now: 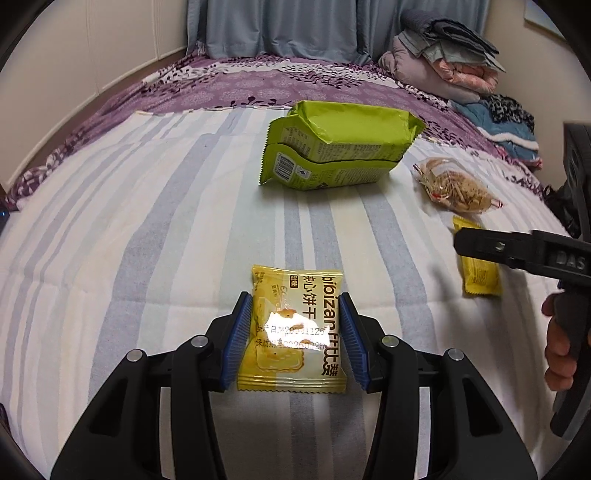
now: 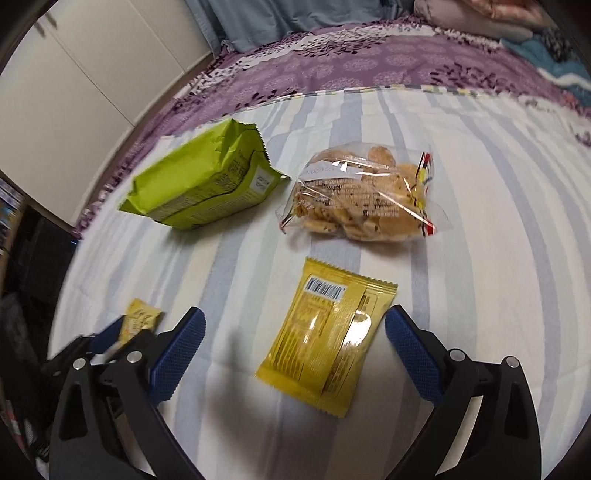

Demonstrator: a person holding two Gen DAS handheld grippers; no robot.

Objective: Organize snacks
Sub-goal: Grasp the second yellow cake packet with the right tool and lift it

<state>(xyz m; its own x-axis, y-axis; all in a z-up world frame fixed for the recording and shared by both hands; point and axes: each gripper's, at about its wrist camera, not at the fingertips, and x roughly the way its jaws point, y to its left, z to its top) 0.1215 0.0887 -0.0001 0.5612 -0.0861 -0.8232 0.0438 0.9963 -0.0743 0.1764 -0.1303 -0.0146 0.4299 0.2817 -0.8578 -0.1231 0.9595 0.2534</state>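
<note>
My left gripper is shut on a small yellow biscuit packet, its blue pads pressing both side edges just above the striped bed sheet. My right gripper stands open over a second yellow packet lying barcode side up; the blue pads sit apart from its edges. In the left wrist view one finger of the right gripper hangs over that packet. Two green packets lie stacked farther back, beside a clear bag of biscuits.
A purple patterned bedspread lies beyond the striped sheet. Folded blankets are piled at the back right. A blue-grey curtain hangs behind the bed, and a white wardrobe stands at the left. A person's hand grips the right gripper's handle.
</note>
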